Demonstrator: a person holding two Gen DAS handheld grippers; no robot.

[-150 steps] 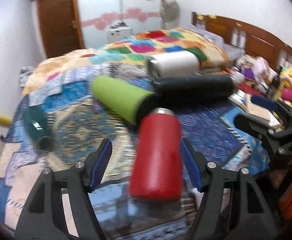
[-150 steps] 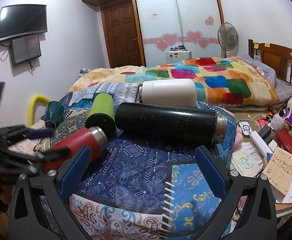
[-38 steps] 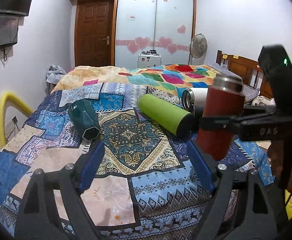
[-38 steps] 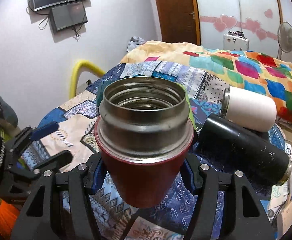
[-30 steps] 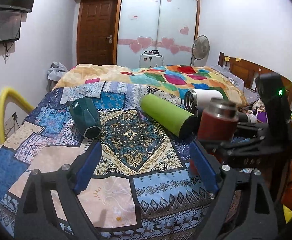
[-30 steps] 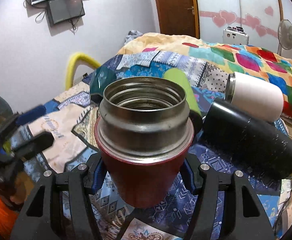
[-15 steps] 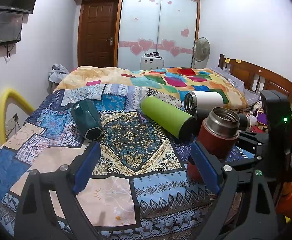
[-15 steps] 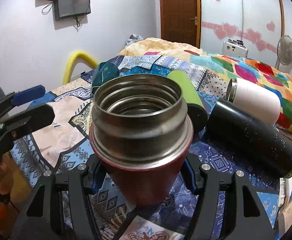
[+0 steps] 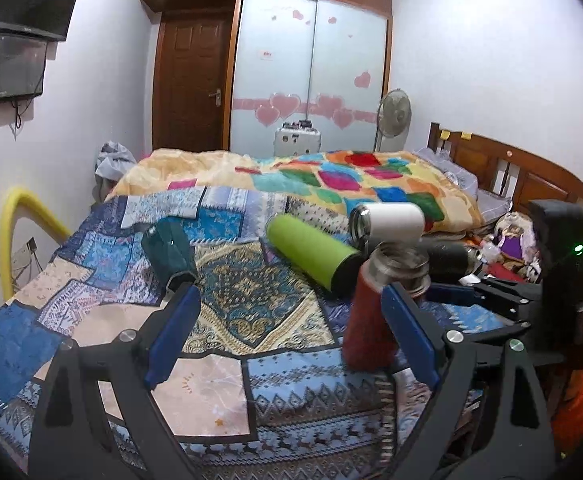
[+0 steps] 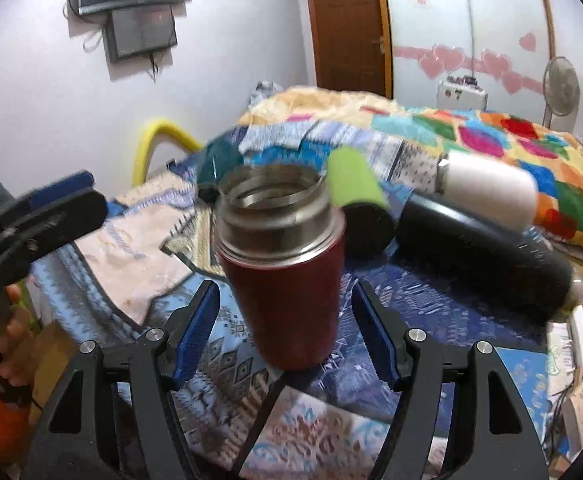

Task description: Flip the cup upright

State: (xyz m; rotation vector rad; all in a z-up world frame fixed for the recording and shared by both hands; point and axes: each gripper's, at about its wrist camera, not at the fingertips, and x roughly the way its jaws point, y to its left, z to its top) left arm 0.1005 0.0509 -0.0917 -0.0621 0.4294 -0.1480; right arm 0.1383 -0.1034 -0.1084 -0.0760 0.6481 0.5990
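Note:
The red cup [image 10: 287, 276] with a steel rim stands upright on the patterned bedspread, mouth up. My right gripper [image 10: 285, 332] is open, its blue pads apart on either side of the cup and not touching it. In the left wrist view the red cup [image 9: 371, 320] stands at the right, partly behind my left gripper's right finger. My left gripper [image 9: 291, 340] is open and empty over the bedspread. The right gripper's body [image 9: 551, 300] shows at the far right there.
A green bottle [image 9: 311, 254], a white cup [image 9: 387, 222], a black flask [image 10: 479, 256] and a dark teal cup [image 9: 169, 250] lie on their sides on the bed. A yellow rail [image 9: 15, 232] is at the left edge. Clutter lies right of the bed.
My right gripper has opened and let go of the red cup, which now stands on the bedspread. The right gripper has pulled back a little. The left gripper has barely moved.

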